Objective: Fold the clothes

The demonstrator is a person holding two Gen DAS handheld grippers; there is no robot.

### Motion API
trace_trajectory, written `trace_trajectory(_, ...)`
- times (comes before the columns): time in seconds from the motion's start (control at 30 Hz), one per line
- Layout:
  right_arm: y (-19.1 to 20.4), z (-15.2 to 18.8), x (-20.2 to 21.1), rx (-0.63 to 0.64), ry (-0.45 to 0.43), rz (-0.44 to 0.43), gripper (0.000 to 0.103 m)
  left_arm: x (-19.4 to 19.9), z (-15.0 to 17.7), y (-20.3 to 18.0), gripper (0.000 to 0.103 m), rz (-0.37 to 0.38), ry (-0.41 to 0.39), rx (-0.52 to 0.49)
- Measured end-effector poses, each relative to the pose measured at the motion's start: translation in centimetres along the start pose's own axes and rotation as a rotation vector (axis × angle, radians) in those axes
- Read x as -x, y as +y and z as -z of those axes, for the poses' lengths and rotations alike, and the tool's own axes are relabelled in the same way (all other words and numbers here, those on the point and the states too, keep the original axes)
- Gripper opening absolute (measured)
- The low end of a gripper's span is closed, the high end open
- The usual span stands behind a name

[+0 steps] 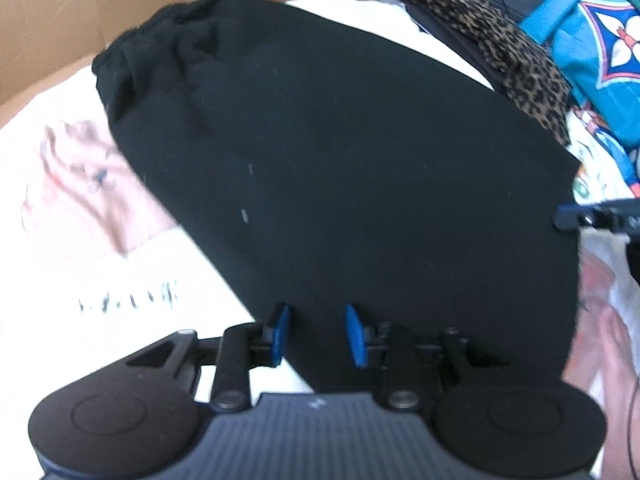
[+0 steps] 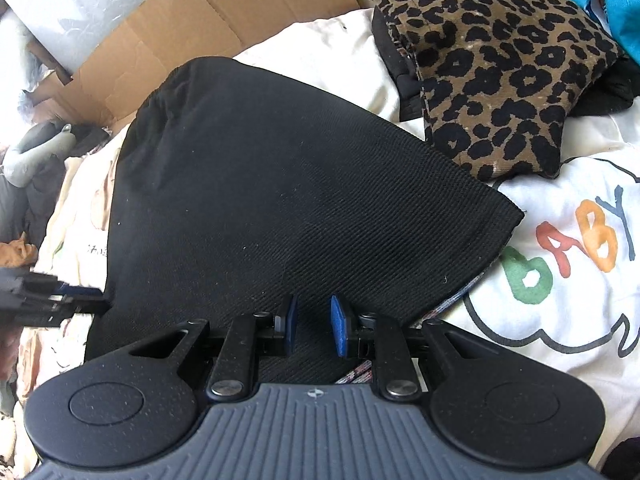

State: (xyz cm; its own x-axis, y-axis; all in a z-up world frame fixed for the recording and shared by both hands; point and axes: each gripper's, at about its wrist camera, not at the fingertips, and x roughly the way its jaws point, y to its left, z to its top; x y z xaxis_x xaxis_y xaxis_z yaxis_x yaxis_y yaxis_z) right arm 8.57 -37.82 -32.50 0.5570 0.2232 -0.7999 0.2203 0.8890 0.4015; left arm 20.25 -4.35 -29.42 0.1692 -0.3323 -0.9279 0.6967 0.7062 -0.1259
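Note:
A black garment (image 1: 340, 160) (image 2: 280, 184) lies spread flat on white bedding, its gathered waistband (image 2: 160, 92) at the far end. My left gripper (image 1: 318, 334) sits over the garment's near left edge. Its blue pads (image 1: 280, 332) stand apart, with cloth and bedding showing between them and nothing pressed. In the right wrist view the left gripper (image 2: 100, 298) reaches the garment's left edge. My right gripper (image 2: 315, 330) hovers over the near right part, pads (image 2: 340, 332) apart with flat cloth visible in the gap. In the left wrist view the right gripper (image 1: 568, 218) touches the garment's right edge.
A leopard-print item (image 2: 500, 72) lies just beyond the garment's far right side. White bedding printed "BABY" (image 2: 568, 240) is on the right. Flattened cardboard (image 2: 180, 28) lies behind. A pale pink cloth (image 1: 80, 184) lies left of the garment, and blue patterned fabric (image 1: 600, 40) at the far right.

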Motion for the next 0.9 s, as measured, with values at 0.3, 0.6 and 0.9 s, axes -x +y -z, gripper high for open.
trace_trajectory(0.3, 2.3, -0.1, 0.7, 0.055, 0.003, -0.019, 0.022, 3.0, 4.0, -0.5, 0.035, 0.043, -0.003, 0.085)
trace_trajectory(0.6, 7.9, 0.1, 0.5, 0.191, 0.040, -0.107, 0.023, 3.8, 7.0, 0.2, 0.036, 0.113, -0.013, 0.240)
trace_trajectory(0.9, 12.7, 1.9, -0.3, 0.337, 0.090, -0.179, 0.029, 2.1, 6.7, 0.1, 0.037, 0.203, 0.049, 0.200)
